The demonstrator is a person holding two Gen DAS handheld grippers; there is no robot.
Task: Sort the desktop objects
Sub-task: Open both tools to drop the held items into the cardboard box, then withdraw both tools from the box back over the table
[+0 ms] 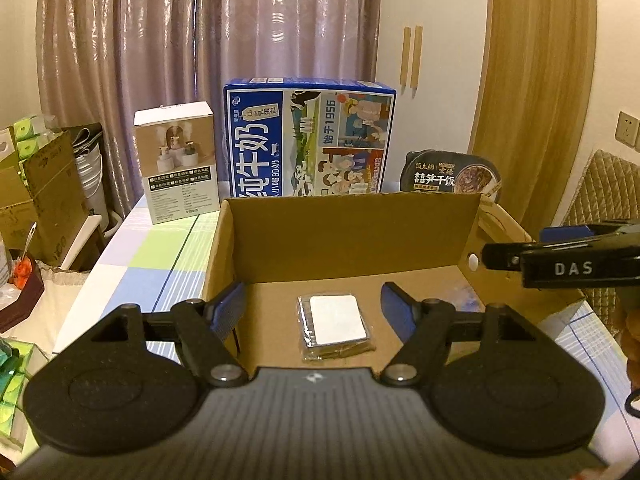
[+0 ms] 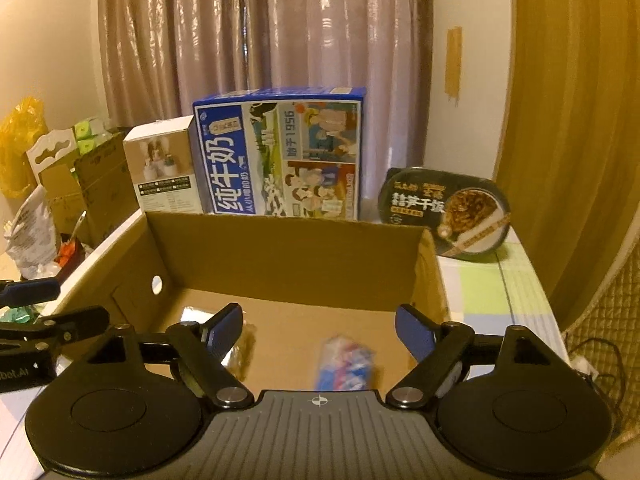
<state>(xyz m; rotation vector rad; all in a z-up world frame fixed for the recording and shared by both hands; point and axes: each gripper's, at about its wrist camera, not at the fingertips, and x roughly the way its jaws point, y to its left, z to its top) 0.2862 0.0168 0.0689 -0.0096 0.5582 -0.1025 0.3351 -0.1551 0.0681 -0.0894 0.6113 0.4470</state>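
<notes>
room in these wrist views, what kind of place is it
Probably a room in a home: floor-length curtains, a table with a checked cloth, and groceries such as a milk carton box behind the cardboard box.

I count one open cardboard box (image 1: 348, 236) on the table, and inside it two things: one flat packet with a white label (image 1: 337, 326) and one blurred blue and pink packet (image 2: 345, 364). Behind it I see three packaged goods: one blue milk carton case (image 1: 308, 140), one small white product box (image 1: 178, 168), and one black instant rice bowl (image 1: 452, 178). I see two grippers, left gripper (image 1: 314, 308) and right gripper (image 2: 320, 330).
</notes>
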